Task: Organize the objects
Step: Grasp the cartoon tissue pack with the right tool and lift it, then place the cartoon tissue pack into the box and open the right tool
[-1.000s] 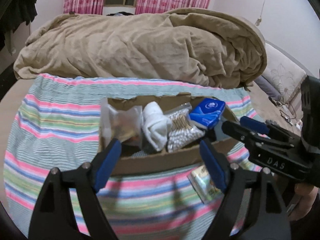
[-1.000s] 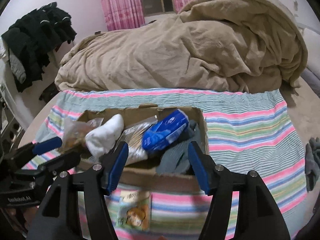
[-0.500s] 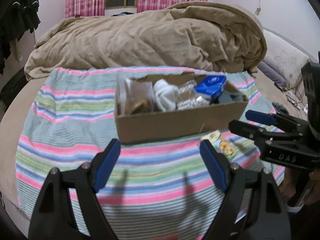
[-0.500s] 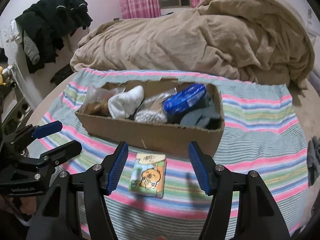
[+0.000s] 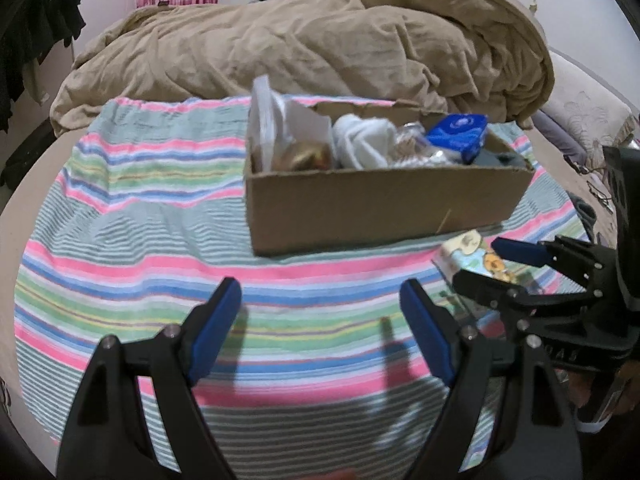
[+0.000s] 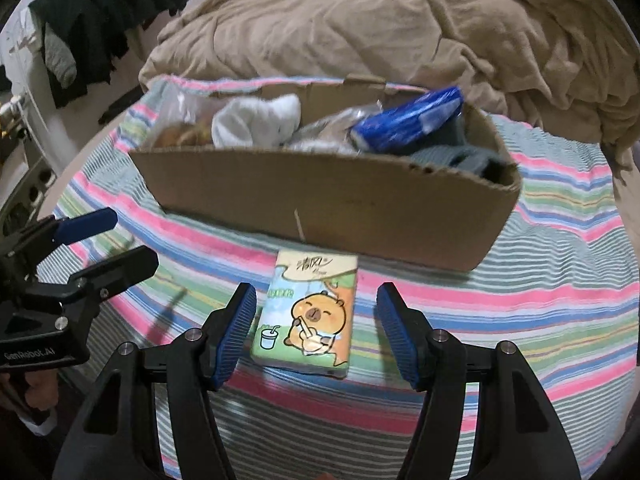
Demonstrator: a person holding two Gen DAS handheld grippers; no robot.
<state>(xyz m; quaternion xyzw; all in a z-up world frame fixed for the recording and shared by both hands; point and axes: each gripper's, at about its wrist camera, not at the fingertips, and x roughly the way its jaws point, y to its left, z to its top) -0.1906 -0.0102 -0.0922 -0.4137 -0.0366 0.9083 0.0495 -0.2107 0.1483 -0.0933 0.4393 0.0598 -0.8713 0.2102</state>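
Note:
A cardboard box (image 5: 384,204) (image 6: 328,204) stands on the striped cloth and holds a white sock (image 6: 256,120), a blue pack (image 6: 408,118), a clear bag (image 5: 276,136) and grey cloth. A tissue pack with a cartoon animal (image 6: 306,314) lies on the cloth just in front of the box; it also shows in the left wrist view (image 5: 476,256). My right gripper (image 6: 314,332) is open, low over the cloth, with the tissue pack between its fingers, apart from both pads. My left gripper (image 5: 320,328) is open and empty over bare cloth, left of the right gripper.
The striped cloth (image 5: 132,208) covers a round bed. A bunched tan duvet (image 5: 320,48) lies behind the box. Dark clothes (image 6: 100,20) hang at the left wall. A pillow (image 5: 588,120) lies at the far right.
Both grippers have pulled back from above the box and dropped low. The right gripper now straddles the tissue pack, which was ahead of it half a second ago.

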